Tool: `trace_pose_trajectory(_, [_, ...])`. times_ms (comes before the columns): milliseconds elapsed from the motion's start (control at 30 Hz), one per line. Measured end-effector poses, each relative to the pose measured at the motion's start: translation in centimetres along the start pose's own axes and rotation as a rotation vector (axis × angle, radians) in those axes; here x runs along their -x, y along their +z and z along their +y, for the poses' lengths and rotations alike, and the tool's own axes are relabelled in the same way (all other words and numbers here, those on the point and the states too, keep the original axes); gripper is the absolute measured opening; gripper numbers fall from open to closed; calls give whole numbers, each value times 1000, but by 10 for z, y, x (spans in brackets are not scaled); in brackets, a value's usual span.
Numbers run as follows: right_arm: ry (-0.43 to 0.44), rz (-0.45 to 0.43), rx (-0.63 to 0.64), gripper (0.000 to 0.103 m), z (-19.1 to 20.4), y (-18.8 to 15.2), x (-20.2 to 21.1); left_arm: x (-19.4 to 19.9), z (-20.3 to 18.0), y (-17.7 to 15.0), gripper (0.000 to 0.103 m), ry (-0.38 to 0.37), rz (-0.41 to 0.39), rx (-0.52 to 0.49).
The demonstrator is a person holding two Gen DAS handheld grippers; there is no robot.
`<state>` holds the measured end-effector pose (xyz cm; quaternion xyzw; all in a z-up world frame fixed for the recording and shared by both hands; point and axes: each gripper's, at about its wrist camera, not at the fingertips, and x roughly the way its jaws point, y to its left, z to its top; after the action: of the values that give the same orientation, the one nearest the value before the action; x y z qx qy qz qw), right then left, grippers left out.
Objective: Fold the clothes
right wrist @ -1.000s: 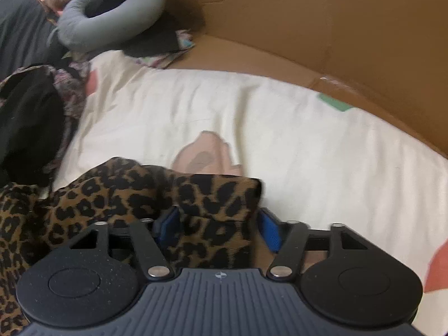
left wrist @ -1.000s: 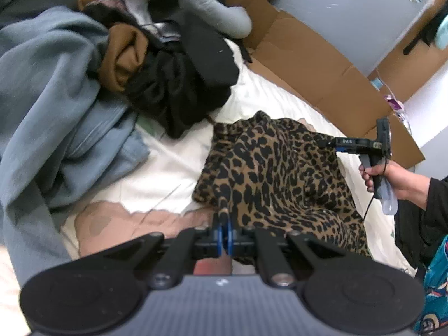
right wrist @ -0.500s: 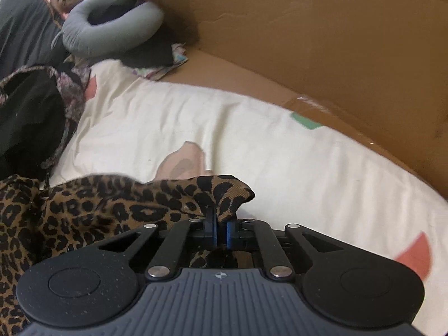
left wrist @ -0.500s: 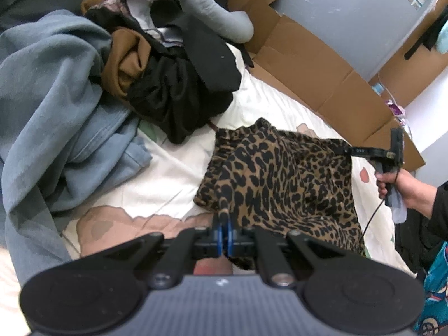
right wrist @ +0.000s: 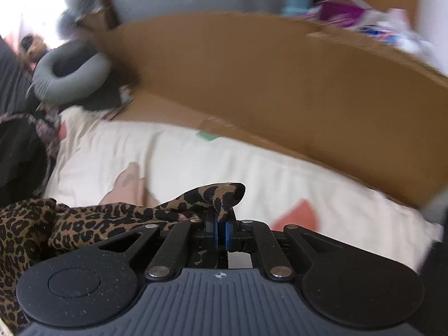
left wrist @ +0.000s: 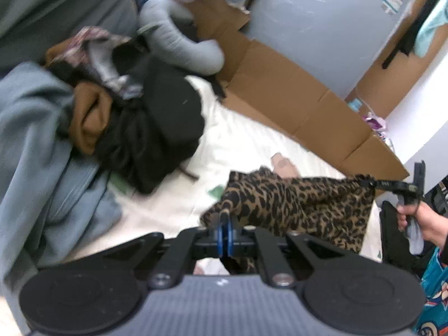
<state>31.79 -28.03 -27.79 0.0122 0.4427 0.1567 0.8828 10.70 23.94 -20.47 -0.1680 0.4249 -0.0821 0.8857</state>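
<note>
A leopard-print garment [left wrist: 302,204] hangs stretched above the white bed sheet [left wrist: 238,145], held at two corners. My left gripper [left wrist: 225,224] is shut on its near corner. In the left wrist view the right gripper [left wrist: 369,183] pinches the far corner, with a hand [left wrist: 420,221] on its handle. Seen from the right wrist, my right gripper [right wrist: 221,218] is shut on a folded tip of the leopard-print garment [right wrist: 117,218], which trails off to the left over the sheet [right wrist: 196,168].
A heap of black, brown and patterned clothes [left wrist: 140,112] and a blue-grey blanket [left wrist: 36,154] lie at the left. A grey U-shaped pillow [left wrist: 179,42] sits behind them. Cardboard panels [left wrist: 280,89] line the bed's far edge, with a grey cabinet [left wrist: 322,22] beyond.
The right gripper closed on the garment's corner and lifted it up and away. The left gripper rose too, so the cloth now hangs taut between both.
</note>
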Motion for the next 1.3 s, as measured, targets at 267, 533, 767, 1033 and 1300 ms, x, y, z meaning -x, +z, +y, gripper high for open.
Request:
trace_pose_trajectory(267, [-90, -52, -115, 3, -53, -34, 85, 2, -21, 9, 4, -16, -15, -39])
trace_pose_trajectory(533, [-137, -48, -228, 3, -74, -98, 159, 25, -18, -10, 4, 15, 15, -28])
trace_pose_trajectory(767, [-128, -3, -303, 3, -65, -162, 205, 57, -6, -38, 4, 72, 62, 0])
trace_pose_trajectory(1033, [-128, 62, -410, 3, -58, -221, 223, 80, 17, -74, 4, 113, 139, 51])
trace_pose_trajectory(1300, [-110, 156, -474, 7, -56, -260, 219, 87, 30, -103, 5, 177, 232, 91])
